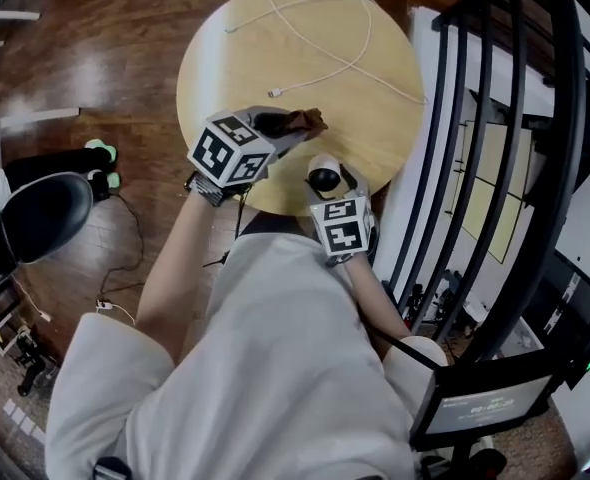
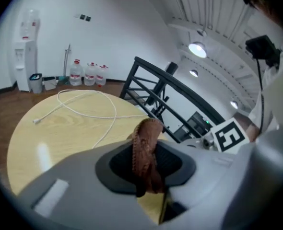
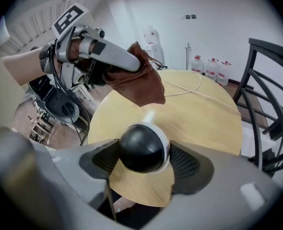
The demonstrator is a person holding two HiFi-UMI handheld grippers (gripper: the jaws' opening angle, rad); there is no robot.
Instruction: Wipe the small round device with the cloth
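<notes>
Jaws of the right gripper [image 3: 142, 161] clamp the small round device [image 3: 140, 146] over the near edge of the round table [image 1: 275, 68], while the left gripper [image 2: 146, 166] pinches the brown cloth [image 2: 145, 145] farther in over the table, so best steady the device and sweep the loose fold lightly across it.

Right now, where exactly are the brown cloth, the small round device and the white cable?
brown cloth [image 3: 140, 87], right gripper view, middle of the hanging fold.
small round device [image 3: 140, 150], right gripper view, front of its dark dome.
white cable [image 1: 277, 90], head view, its near plug end.
</notes>
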